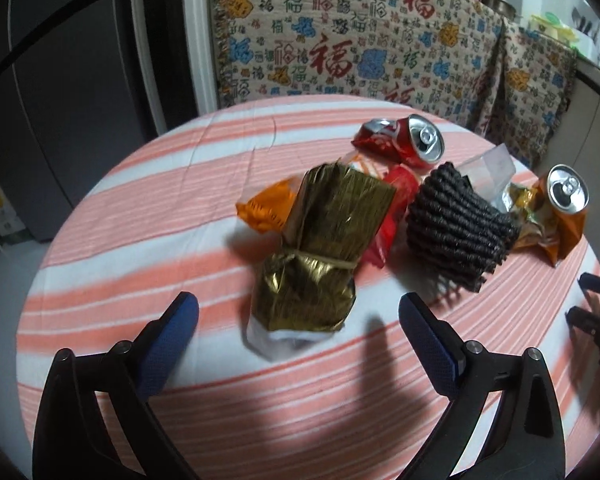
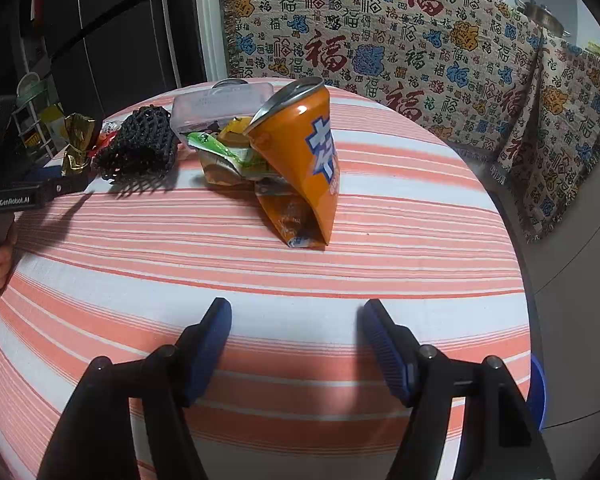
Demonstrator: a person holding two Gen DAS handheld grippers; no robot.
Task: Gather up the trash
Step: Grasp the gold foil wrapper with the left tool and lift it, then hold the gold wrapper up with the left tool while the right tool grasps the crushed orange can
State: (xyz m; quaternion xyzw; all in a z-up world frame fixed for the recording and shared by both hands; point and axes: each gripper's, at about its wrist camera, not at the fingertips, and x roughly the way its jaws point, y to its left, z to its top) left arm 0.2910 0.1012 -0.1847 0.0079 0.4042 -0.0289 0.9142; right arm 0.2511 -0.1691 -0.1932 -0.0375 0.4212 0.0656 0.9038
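Both the left gripper (image 1: pixel 298 320) and right gripper (image 2: pixel 296 332) gape empty. Gold pack (image 1: pixel 320 248) lies lengthwise toward the left gripper. Orange can (image 2: pixel 300 152) leans, hiding wrappers (image 2: pixel 220 156).

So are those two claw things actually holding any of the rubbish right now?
No. The left gripper and right gripper are both open and empty; the gold wrapper and orange can lie untouched.

Light falls from above and behind, bright on the striped tablecloth (image 1: pixel 148 208) yet leaving the room's left side murky, and it throws soft dark shadows forward onto the cloth. Both views bulge hard, fisheye-fashion, with black corners. The gold foil wrapper (image 1: pixel 320 248) looks slightly smeared; can tops (image 1: pixel 568 190) glint.
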